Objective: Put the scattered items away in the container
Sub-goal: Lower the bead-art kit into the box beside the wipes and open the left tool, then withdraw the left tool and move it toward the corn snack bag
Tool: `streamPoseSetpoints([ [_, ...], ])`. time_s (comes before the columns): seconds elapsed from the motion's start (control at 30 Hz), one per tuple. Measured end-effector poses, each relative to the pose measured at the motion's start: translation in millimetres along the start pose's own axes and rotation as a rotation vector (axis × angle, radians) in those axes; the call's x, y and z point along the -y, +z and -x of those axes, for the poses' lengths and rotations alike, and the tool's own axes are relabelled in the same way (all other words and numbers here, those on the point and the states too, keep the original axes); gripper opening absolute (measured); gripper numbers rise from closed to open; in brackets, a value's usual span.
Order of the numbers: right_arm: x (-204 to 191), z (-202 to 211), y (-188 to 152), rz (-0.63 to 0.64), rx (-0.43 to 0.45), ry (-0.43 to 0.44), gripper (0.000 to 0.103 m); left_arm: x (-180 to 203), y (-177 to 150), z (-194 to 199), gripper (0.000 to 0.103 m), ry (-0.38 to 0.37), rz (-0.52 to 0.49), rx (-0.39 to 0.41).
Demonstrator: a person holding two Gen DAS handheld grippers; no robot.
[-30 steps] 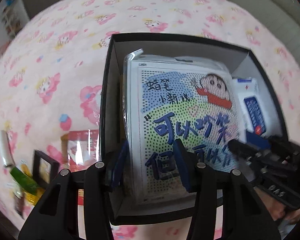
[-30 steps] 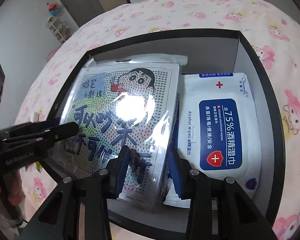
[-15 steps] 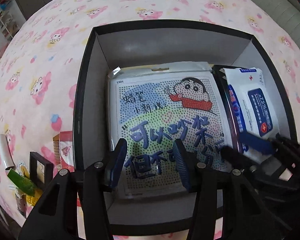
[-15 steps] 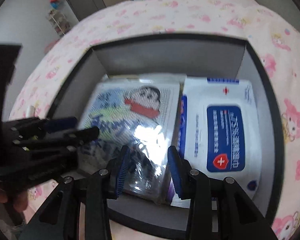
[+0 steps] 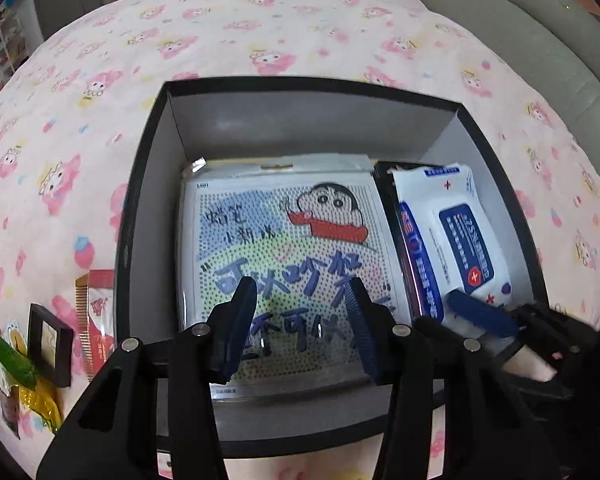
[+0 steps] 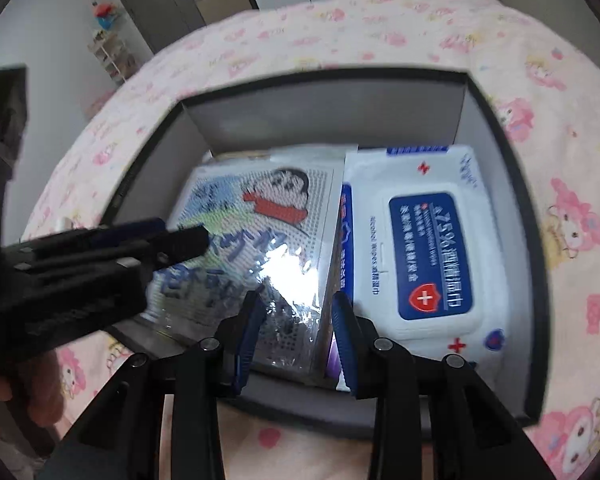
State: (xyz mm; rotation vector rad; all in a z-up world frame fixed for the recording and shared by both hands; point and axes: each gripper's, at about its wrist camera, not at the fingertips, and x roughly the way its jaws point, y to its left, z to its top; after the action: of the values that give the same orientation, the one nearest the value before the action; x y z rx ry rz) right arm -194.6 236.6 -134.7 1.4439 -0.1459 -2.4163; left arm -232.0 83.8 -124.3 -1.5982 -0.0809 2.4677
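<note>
Two flat things are lying inside the black box (image 5: pixel 140 208) in the left wrist view: a cartoon-printed packet (image 5: pixel 288 256) is filling the middle of the floor, and a pack of wipes (image 5: pixel 456 240) is leaning along the right wall with its long axis running from the near wall to the far wall. The left gripper (image 5: pixel 300 312) is hovering above the packet's near edge with its jaws standing apart and nothing between the pads. Outside the box's left wall, on the pink bedspread (image 5: pixel 260 40), about four scattered things are waiting: one red sachet (image 5: pixel 98 312) close beside the wall, one small black frame (image 5: pixel 50 344), one green wrapper (image 5: pixel 10 356) and one yellow wrapper (image 5: pixel 38 404); more may be hiding at the picture's edge. These are lying to the left of the left gripper, so that hand is the nearer one for the next pick, in my judgement. In the right wrist view, the same two things are resting side by side in the box (image 6: pixel 520 240), packet (image 6: pixel 260 216) on the left and wipes (image 6: pixel 424 248) on the right. The right gripper (image 6: pixel 298 334) is hanging over the seam between them at the near wall, its jaws closing on empty air, gripping nothing. No loose things are showing on the bedspread (image 6: pixel 540 80) on this side.
</note>
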Motion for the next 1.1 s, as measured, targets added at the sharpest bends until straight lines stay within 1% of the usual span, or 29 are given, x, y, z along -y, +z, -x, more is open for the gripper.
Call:
streamPoseSetpoints([
  [0.1,-2.7,18.4,1.4,-0.008,0.041,-0.022,0.032,-1.0,-7.1,7.6,0.047,-0.063,0.022,0.026],
  [0.17,-5.1,30.4,0.9,-0.010,0.069,-0.035,0.033,-0.5,-13.6,24.5,0.047,-0.132,0.026,0.086],
  [0.23,-9.3,39.8,1.7,-0.009,0.093,-0.048,0.033,3.1,-20.6,43.1,0.047,-0.151,0.010,0.143],
  [0.33,-15.2,56.3,-1.2,-0.017,0.131,-0.051,0.033,8.1,-31.5,67.6,0.048,-0.164,-0.009,0.193],
  [0.47,-26.8,77.8,-6.5,-0.034,0.195,-0.040,0.033,10.4,-44.2,94.0,0.049,-0.154,-0.027,0.247],
  [0.53,-32.5,93.1,-13.2,-0.049,0.222,-0.021,0.033,8.9,-50.1,106.3,0.049,-0.147,-0.037,0.273],
  [0.7,-53.5,110.4,-25.1,-0.037,0.263,-0.012,0.033,2.6,-66.1,134.8,0.049,-0.133,-0.059,0.317],
  [0.83,-70.6,123.8,-40.0,-0.013,0.285,-0.013,0.033,-4.2,-87.5,151.2,0.049,-0.147,-0.048,0.323],
  [0.97,-82.5,130.1,-57.6,-0.014,0.291,0.005,0.033,-10.0,-112.4,164.6,0.049,-0.127,-0.052,0.334],
  [1.1,-95.1,134.3,-78.3,-0.020,0.301,0.058,0.033,-17.9,-134.8,169.2,0.049,-0.105,-0.047,0.326],
])
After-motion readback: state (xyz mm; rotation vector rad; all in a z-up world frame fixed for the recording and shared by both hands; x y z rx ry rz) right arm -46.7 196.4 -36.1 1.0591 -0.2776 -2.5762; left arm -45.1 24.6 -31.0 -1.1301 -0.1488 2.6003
